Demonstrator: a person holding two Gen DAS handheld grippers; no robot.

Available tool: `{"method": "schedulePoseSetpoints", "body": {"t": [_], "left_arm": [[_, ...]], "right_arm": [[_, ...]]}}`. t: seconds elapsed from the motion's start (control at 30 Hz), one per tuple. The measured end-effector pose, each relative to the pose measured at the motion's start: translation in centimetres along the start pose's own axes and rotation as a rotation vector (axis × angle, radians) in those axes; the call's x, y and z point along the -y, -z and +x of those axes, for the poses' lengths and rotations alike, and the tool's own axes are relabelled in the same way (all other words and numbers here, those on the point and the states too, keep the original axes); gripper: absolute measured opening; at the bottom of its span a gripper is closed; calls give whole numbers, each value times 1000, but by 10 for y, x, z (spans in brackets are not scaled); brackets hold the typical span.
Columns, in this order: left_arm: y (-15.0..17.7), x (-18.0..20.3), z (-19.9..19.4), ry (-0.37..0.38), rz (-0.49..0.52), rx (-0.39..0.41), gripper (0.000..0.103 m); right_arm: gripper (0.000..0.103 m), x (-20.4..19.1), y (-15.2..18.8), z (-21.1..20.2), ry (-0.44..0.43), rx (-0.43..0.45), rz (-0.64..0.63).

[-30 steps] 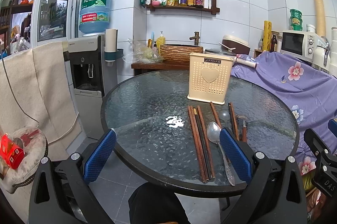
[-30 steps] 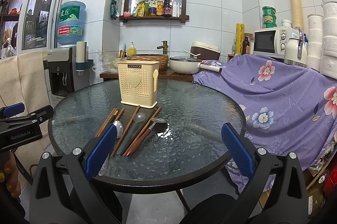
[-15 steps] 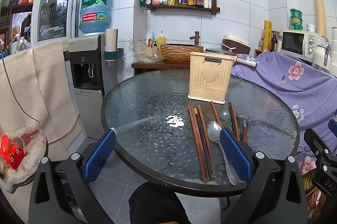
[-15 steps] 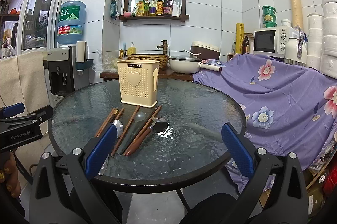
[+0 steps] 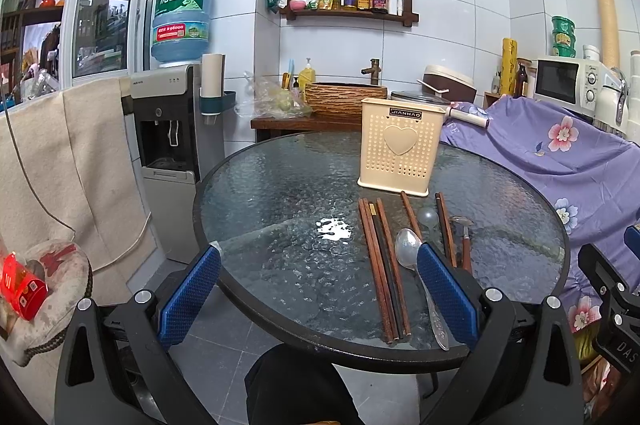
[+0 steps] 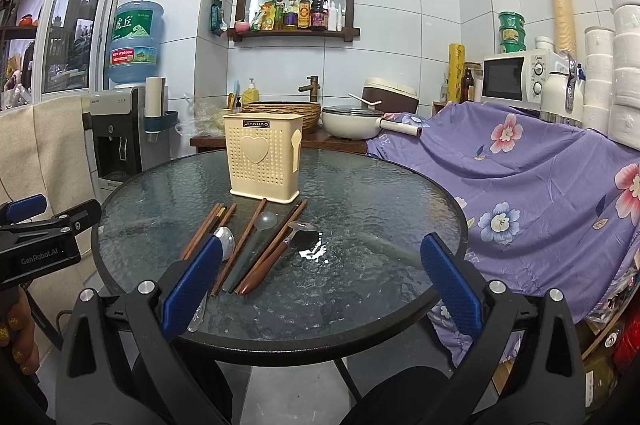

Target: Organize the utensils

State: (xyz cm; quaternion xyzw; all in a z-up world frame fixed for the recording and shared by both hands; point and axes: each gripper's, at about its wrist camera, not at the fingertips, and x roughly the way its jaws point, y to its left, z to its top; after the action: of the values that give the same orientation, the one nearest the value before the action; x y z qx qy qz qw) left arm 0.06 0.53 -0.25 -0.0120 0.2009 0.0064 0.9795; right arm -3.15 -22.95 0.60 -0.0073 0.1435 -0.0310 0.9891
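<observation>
A cream perforated utensil holder (image 5: 401,149) with a heart stands upright on the round glass table (image 5: 280,225); it also shows in the right wrist view (image 6: 263,157). In front of it lie several brown chopsticks (image 5: 380,265), a metal spoon (image 5: 408,251), a translucent spoon (image 5: 428,216) and a brown-handled spoon (image 5: 464,237). In the right wrist view the chopsticks (image 6: 244,245) and brown-handled spoon (image 6: 280,253) lie the same way. My left gripper (image 5: 318,289) is open and empty at the table's near edge. My right gripper (image 6: 316,281) is open and empty, also at the near edge.
A water dispenser (image 5: 168,145) stands left of the table. A purple flowered cloth (image 6: 540,185) covers furniture on the right, with a microwave (image 6: 516,81) behind. A wooden counter with a basket sink (image 6: 280,113) and a white pan (image 6: 352,123) is behind the table.
</observation>
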Motion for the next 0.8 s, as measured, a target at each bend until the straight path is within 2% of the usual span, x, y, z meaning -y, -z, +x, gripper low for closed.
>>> {"method": "schedulePoseSetpoints", "body": {"t": [0.8], "left_arm": [[3, 0, 2, 7, 6, -14, 97]], "right_arm": [[98, -4, 7, 3, -2, -10, -6]]}}
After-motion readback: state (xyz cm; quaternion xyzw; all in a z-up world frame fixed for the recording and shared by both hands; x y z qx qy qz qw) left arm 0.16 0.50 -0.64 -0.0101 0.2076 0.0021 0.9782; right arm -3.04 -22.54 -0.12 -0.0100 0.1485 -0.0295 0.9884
